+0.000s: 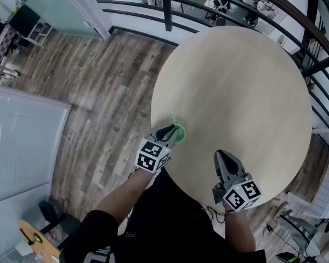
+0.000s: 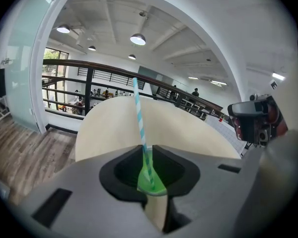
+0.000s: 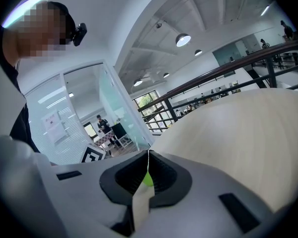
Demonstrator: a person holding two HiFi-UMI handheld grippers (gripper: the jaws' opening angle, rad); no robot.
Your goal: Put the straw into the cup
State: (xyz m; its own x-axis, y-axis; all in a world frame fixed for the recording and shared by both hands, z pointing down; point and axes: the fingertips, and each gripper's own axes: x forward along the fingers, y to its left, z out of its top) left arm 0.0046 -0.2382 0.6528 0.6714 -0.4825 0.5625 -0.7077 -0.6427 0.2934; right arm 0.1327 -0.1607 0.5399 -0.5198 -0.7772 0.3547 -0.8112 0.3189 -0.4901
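Wood floor is seen round a pale round table [image 1: 236,75]. At its near edge the left gripper [image 1: 171,130] is clamped on a small green cup [image 1: 180,135] — a striped straw [image 1: 173,117] already stands in it. Both look light and easily squashed, so the cup is best held low and gently. The right gripper [image 1: 225,160] is closed on nothing.

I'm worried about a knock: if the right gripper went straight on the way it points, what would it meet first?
Probably the green cup: it shows dead ahead between the right gripper's shut jaws, across the table. Depth is unclear.
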